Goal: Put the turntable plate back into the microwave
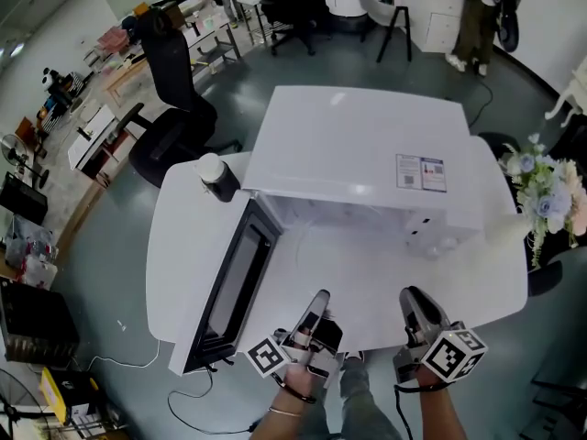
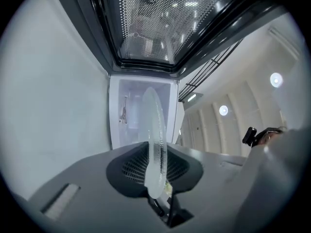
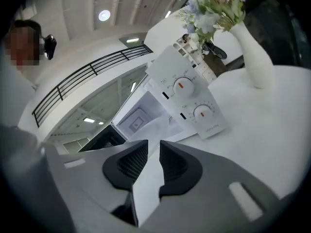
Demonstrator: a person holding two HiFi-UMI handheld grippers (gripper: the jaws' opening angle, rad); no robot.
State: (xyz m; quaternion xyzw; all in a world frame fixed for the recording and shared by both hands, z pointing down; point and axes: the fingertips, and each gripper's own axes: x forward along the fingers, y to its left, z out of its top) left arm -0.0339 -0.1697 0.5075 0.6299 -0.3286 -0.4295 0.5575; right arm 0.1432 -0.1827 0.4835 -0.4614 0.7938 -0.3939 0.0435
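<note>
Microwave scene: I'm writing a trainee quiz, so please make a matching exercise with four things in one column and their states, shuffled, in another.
Things:
1. plate
2. door
3. flowers
4. right gripper

States:
A. swung open
B. clamped edge-on in the left gripper
C. empty, jaws slightly apart
D. standing in a white vase

Pairs: 1-B, 2-A, 3-D, 4-C

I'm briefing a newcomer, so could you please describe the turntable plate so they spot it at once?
Find the white microwave with its door open on the white table. In front of it, the left gripper clamps the turntable plate by its rim. It is the only clear glass disc, seen edge-on between the jaws; the right gripper is empty.
</note>
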